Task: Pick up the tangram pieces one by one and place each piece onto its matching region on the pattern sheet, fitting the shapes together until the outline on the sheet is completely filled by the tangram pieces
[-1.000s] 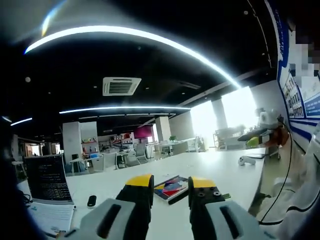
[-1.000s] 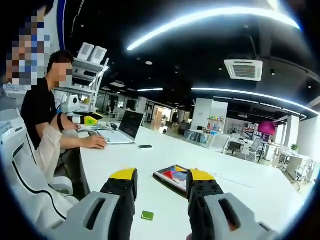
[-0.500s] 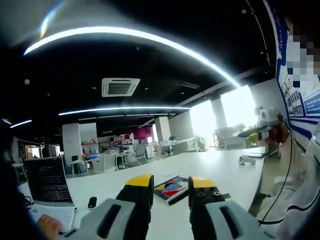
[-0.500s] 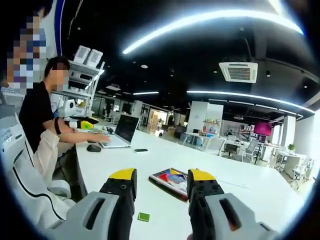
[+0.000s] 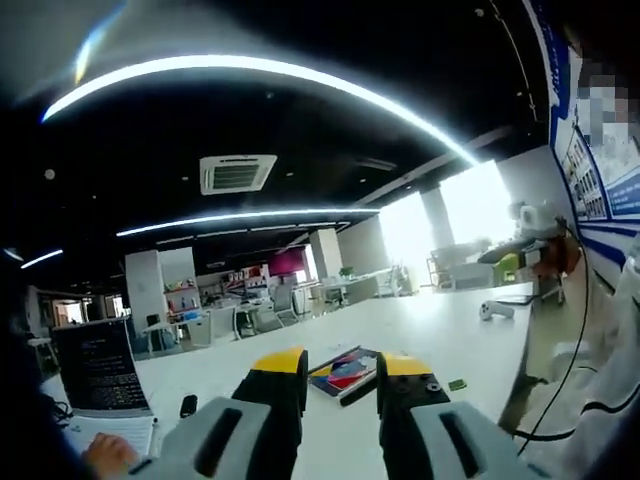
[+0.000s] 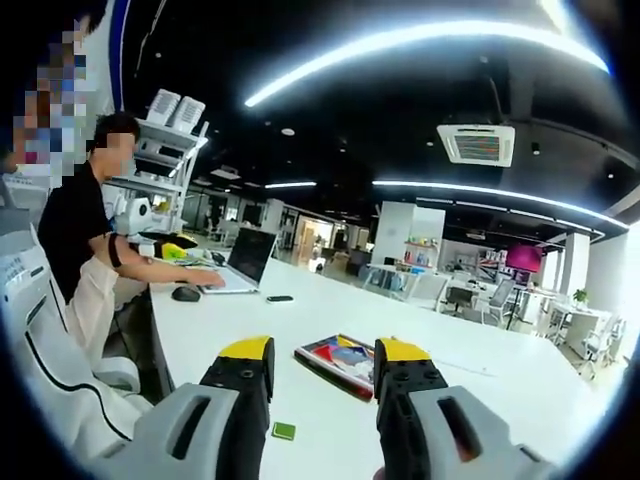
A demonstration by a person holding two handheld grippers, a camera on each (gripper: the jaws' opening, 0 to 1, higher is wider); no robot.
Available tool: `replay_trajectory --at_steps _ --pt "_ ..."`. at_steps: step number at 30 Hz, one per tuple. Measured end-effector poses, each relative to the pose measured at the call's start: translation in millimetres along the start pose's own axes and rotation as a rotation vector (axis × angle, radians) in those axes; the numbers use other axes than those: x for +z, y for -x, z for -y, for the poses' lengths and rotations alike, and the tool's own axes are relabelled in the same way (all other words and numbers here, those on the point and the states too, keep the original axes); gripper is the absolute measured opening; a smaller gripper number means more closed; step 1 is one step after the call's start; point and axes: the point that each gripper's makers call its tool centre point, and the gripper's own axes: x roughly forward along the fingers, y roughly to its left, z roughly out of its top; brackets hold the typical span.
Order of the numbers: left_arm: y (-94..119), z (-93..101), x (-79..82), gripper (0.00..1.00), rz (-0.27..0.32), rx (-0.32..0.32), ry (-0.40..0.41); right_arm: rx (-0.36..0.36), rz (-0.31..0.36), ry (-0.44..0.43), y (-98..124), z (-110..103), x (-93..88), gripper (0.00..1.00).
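Both grippers are riding with their jaws apart and nothing between them, so we are holding no piece at this moment.

Looking along the left gripper [image 5: 340, 368], we are seeing its two yellow-tipped jaws rising from six o'clock over the white table [image 5: 440, 335]. Between the tips, a little further out, the tangram tray [image 5: 343, 369] is lying flat with red, blue and yellow shapes on it; whether that is the pattern sheet or a boxed set, we cannot tell at this range. One small green piece [image 5: 457, 384] is sitting loose on the table at about four o'clock from the tray, apart from it. A laptop [image 5: 100, 367] is standing at nine o'clock, with a dark mouse [image 5: 186, 405] near it.

Looking along the right gripper [image 6: 325, 350], we are seeing the same tangram tray [image 6: 337, 357] just past the jaw tips, toward twelve o'clock. The green piece [image 6: 283, 431] is lying low between the jaws, toward six o'clock, clear of the tray. A seated person [image 6: 85, 235] is working at a laptop [image 6: 244, 260] at ten o'clock.

We are judging the task as barely begun: both tools are hovering well above the table, the green piece is waiting to be picked up, and how many regions are already filled is too small to read.
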Motion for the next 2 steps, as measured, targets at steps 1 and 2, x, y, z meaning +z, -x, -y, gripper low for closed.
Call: replay_trajectory --at_steps 1,2 --pt "0.0 0.0 0.0 0.29 0.0 0.0 0.0 0.0 0.0 0.0 0.0 0.0 0.0 0.41" --pt "0.0 0.0 0.0 0.28 0.0 0.0 0.0 0.0 0.0 0.0 0.0 0.0 0.0 0.41"
